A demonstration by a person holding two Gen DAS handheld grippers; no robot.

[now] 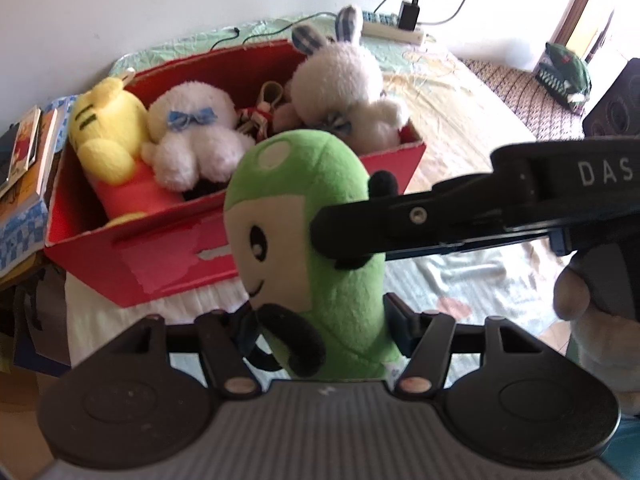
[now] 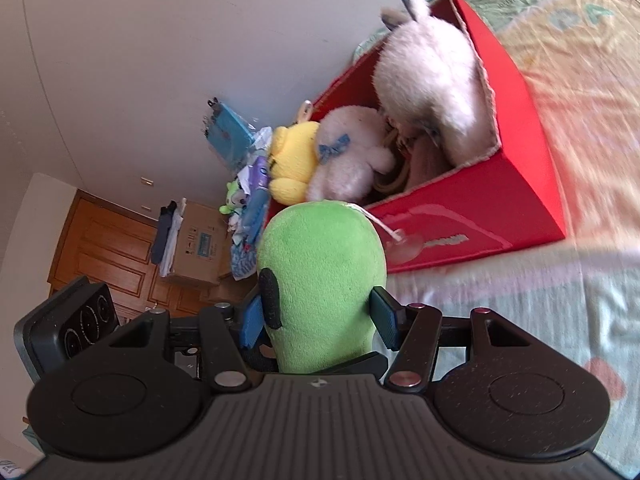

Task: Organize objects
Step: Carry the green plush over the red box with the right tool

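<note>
Both hand-held grippers, left [image 1: 320,330] and right [image 2: 316,320], pinching one green plush doll with cream face [image 1: 304,216]; doll upright, just before open red cardboard box [image 1: 168,264] holding yellow and white plush toys [image 1: 192,136]

Bed [image 1: 460,120] with pastel sheet, red box [image 1: 168,264] on it, power strip [image 1: 394,32] at its head
</note>
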